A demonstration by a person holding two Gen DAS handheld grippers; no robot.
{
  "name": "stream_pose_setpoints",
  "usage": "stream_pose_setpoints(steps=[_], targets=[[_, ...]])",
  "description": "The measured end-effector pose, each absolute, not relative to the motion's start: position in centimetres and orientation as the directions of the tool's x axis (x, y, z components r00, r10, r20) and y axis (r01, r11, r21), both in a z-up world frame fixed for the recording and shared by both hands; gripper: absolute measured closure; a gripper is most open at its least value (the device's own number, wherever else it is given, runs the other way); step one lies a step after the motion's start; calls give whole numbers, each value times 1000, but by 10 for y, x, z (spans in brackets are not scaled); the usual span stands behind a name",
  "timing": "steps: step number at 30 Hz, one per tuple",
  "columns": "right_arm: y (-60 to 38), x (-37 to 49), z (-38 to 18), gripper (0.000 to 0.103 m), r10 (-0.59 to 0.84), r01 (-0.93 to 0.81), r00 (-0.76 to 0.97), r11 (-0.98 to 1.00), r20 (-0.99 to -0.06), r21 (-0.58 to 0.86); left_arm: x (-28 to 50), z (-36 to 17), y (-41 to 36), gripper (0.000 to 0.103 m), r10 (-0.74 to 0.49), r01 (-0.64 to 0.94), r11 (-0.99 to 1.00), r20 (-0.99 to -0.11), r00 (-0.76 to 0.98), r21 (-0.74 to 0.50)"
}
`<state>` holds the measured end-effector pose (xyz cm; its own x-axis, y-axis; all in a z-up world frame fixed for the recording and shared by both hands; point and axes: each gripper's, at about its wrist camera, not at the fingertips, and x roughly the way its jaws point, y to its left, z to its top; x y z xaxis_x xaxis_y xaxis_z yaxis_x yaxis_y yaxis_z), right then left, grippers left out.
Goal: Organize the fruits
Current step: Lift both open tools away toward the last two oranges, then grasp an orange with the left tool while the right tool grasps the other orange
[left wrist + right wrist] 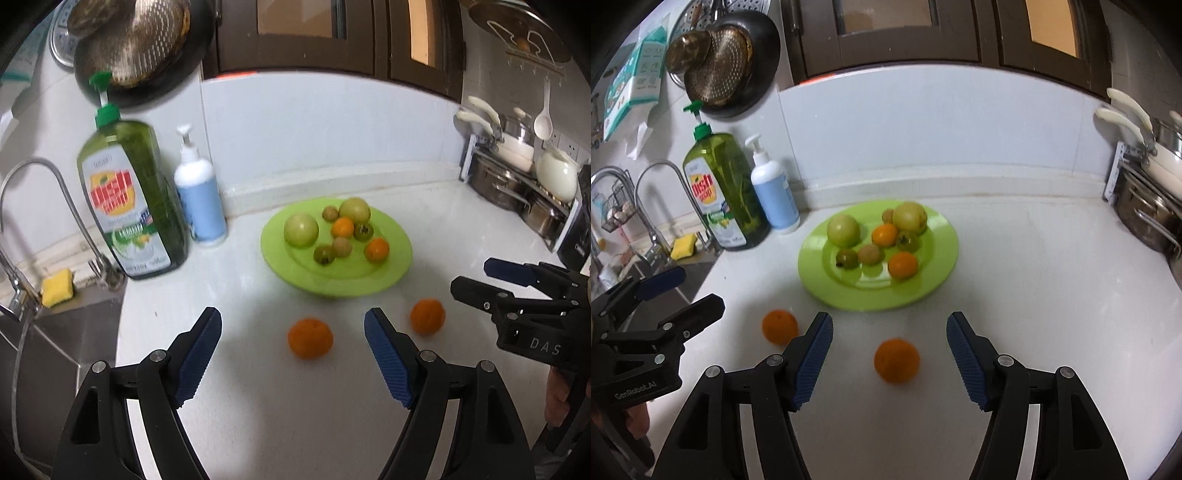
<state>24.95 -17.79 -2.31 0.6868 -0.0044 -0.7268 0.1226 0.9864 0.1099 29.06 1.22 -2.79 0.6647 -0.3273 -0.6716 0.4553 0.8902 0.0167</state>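
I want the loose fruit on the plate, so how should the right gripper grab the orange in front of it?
Grip the orange across its widest middle. It lies loose on the counter, already between the right gripper's open fingers, so come straight forward and down.

Your left wrist camera sits low over the white counter point(258, 406), looking forward and down between its own fingers toward the back wall. Your right wrist camera does the same from a spot further right, at a similar height. Both face the green plate point(391, 273) point(934, 273), which lies near, just past the fingertips. You share the plate, the two loose oranges, the soap bottles point(129, 199) point(727, 195) and the faucet. Each view also catches the other gripper at its edge.
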Motion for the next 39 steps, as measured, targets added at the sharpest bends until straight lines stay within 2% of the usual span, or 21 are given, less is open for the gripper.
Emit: stream_pose_setpoints(steps=[20,24,32,36,39], targets=[[-181,255,-80,38,-33,167,557,983,-830,73,316,-94,-3,24,-343,568,822,-759,553,42],[-182,261,-85,39,-16,154,549,985,-836,83,326,-99,-9,33,-351,581,813,-767,537,34],[-181,276,-93,51,11,133,535,986,-845,97,340,-107,-16,49,-368,583,813,-784,501,-9],[-180,279,-95,58,18,123,530,988,-848,98,343,-110,-16,60,-384,581,813,-788,481,-41],[-179,279,-95,61,15,119,532,989,-847,93,344,-110,-16,60,-385,581,813,-786,484,-40]])
